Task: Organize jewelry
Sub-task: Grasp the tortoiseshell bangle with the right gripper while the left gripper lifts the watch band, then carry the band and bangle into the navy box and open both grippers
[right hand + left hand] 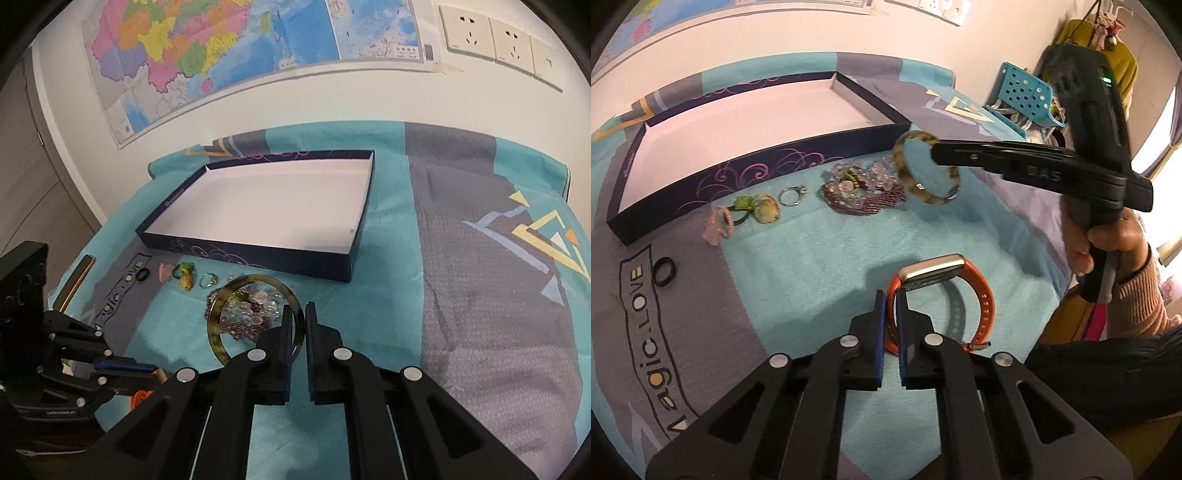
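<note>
My left gripper (pixel 891 295) is shut on the strap of an orange watch (pixel 982 295) with a silver case, held just above the teal cloth. My right gripper (pixel 300 314) is shut on a mottled yellow-brown bangle (pixel 218 325) and holds it in the air above a heap of beaded bracelets (pixel 251 314). The right gripper and bangle (pixel 901 162) also show in the left wrist view. A dark blue box lid (pixel 258 254) with a white inside lies open behind the jewelry. Its inside looks bare.
On the cloth in front of the box lie a silver ring (pixel 792 195), green and yellow hair ties (pixel 757 208), a pink piece (pixel 718 223) and a black ring (pixel 665 270). A blue plastic chair (pixel 1023 96) stands past the table's right end.
</note>
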The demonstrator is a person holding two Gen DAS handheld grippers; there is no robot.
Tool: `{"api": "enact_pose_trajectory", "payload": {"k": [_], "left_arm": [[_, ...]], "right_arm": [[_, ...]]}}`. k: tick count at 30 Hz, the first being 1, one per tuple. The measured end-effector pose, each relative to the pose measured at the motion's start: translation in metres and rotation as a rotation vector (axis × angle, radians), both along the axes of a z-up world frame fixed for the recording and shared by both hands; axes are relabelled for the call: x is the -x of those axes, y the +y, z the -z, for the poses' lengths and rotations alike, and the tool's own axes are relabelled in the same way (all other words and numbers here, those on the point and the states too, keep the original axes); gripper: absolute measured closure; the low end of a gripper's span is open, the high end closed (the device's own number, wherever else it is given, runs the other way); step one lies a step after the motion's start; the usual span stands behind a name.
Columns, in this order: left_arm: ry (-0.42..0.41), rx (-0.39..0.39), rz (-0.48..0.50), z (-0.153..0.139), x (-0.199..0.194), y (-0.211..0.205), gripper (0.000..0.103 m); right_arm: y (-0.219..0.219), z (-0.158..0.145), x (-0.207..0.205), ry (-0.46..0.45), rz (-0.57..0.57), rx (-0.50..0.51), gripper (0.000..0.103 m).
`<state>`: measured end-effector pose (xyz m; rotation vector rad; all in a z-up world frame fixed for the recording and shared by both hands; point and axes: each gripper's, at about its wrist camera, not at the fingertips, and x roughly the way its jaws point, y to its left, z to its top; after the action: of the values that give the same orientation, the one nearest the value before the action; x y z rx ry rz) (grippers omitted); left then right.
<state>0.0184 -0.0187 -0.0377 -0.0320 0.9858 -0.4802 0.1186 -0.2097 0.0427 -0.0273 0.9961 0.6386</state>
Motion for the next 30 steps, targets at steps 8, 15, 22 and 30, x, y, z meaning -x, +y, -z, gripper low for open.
{"api": "enact_pose_trajectory", "payload": {"k": [8,15,22,30], "left_arm": [[-0.012,-0.010,-0.088,-0.006,-0.002,0.024,0.097],[-0.044,-0.002,-0.183,-0.021,-0.011,0.055,0.097],[-0.118,-0.020,-0.264,-0.051,-0.031,0.090,0.097],[-0.164,-0.032,-0.316,-0.071,-0.070,0.106,0.097]], "right_arm": [[0.006,-0.012,0.004,-0.022,-0.019,-0.022,0.098],[0.020,-0.017,-0.004,-0.031,-0.040,-0.029,0.098],[0.037,-0.026,-0.032,-0.057,-0.050,-0.032,0.098],[0.065,-0.023,-0.073,-0.067,-0.046,0.001,0.098]]}}
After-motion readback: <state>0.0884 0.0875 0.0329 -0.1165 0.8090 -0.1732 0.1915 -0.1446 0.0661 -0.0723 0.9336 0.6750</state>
